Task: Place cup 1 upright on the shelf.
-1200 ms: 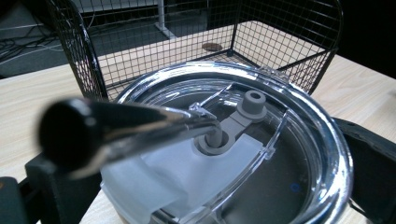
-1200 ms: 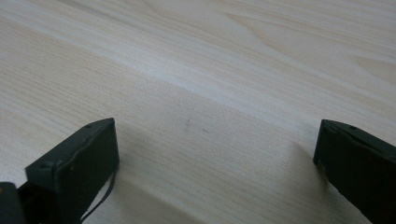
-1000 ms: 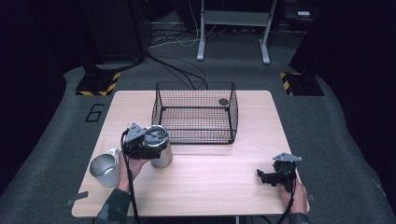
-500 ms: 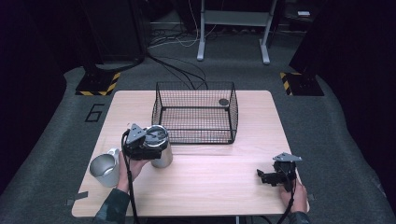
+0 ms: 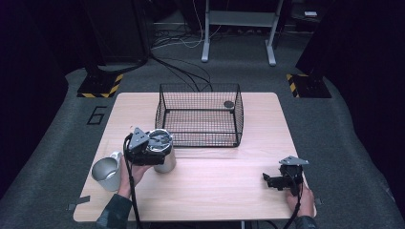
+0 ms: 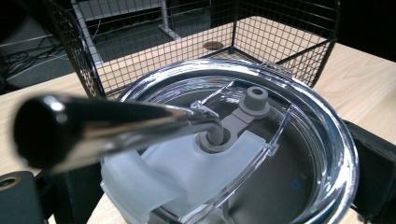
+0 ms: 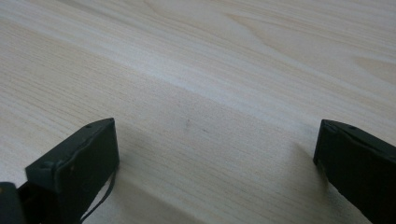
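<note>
A steel tumbler [image 5: 165, 162] with a clear lid [image 6: 289, 154] and a metal straw [image 6: 107, 121] stands upright on the table's left half, just in front of the wire basket. My left gripper [image 5: 160, 148] is shut on the tumbler near its top, one black jaw on each side of the rim [image 6: 196, 186]. At the front right of the table, my right gripper [image 5: 268, 180] rests low over the wood. It is open, its jaws wide apart with bare tabletop between them [image 7: 215, 154].
A black wire basket [image 5: 200, 136] stands at the table's middle back, with a small dark round object [image 5: 229, 104] in its far right corner. A steel mug [image 5: 106, 172] with a white handle sits at the front left. Cables and stand legs lie on the floor behind.
</note>
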A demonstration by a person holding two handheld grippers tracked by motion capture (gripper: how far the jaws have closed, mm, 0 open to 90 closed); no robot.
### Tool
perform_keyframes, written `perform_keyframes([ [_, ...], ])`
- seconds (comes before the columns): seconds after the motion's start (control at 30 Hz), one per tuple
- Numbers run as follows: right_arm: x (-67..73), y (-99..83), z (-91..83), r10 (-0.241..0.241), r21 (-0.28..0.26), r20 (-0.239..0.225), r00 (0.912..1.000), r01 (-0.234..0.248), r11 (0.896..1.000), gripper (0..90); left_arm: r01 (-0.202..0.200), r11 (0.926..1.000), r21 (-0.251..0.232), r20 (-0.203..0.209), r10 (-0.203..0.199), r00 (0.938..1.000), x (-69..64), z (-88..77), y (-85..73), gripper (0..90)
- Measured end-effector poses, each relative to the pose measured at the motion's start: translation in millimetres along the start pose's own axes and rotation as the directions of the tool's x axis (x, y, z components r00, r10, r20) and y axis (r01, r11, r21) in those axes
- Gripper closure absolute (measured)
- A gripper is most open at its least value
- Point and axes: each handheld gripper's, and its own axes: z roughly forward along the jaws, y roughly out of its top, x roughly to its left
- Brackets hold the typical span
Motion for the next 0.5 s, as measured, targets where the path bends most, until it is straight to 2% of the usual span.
perform_keyframes([
  [0.5,0.0,0.0,0.0,0.001,-0.001,0.0,1.0,-0.001,1.0,0.0,-0.02,0.9998,-0.004,0.034,0.02,0.9992,-8.0,-9.0,13.5,4.1],
])
